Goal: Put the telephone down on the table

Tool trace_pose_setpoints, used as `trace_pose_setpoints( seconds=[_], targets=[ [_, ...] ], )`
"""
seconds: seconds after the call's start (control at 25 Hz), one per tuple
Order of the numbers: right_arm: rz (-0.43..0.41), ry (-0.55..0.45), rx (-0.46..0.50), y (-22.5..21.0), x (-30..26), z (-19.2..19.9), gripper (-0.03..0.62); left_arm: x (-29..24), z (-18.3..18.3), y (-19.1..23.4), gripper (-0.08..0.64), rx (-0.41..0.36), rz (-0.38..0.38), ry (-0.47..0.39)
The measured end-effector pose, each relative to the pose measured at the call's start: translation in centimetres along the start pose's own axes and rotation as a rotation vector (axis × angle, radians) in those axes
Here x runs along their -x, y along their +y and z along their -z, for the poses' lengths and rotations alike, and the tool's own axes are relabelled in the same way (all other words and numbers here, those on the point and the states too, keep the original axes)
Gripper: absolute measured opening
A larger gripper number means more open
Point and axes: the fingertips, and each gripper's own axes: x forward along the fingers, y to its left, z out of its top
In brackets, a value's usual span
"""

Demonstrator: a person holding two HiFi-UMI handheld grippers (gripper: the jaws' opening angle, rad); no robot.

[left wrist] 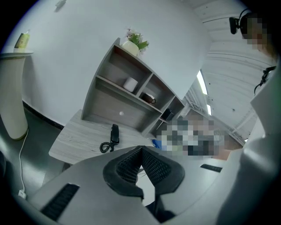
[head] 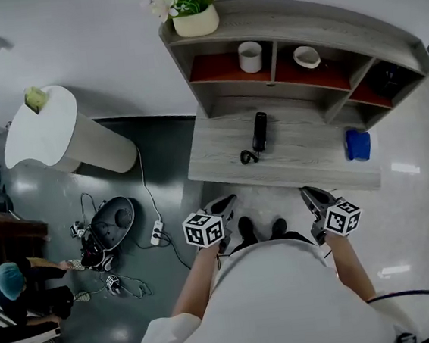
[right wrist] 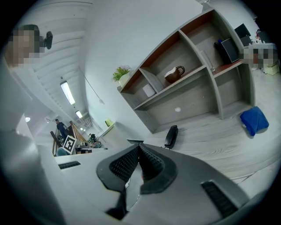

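The black telephone handset (head: pixel 259 132) lies flat on the grey wooden table (head: pixel 313 166), its coiled cord (head: pixel 249 156) curled at its near end. It also shows in the left gripper view as the handset (left wrist: pixel 114 133) and in the right gripper view as the handset (right wrist: pixel 171 136). My left gripper (head: pixel 222 203) and right gripper (head: pixel 313 193) hang side by side close to my body, short of the table's front edge and apart from the phone. Both are shut and empty, seen at the left gripper (left wrist: pixel 141 150) and the right gripper (right wrist: pixel 138 148).
A shelf unit (head: pixel 291 26) stands at the table's back with a white cup (head: pixel 250 56), a bowl (head: pixel 307 57) and a flower pot (head: pixel 195 20) on top. A blue object (head: pixel 358 144) lies at the table's right. Left: a white counter (head: pixel 43 132), floor cables, a power strip (head: pixel 158 232), a seated person (head: pixel 17 290).
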Motion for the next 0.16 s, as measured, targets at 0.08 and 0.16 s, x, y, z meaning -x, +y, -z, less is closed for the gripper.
trace_pose_setpoints(
  seconds=[0.08,0.16],
  targets=[
    [-0.004,-0.004,0.002,0.39,-0.54,-0.26,0.017,0.24,-0.44,0.33,0.009,-0.008,-0.001,-0.001],
    [-0.012,-0.008,0.006,0.86,-1.04,-0.55,0.017,0.47,-0.80,0.65,0.009,-0.016,-0.003,-0.003]
  ],
)
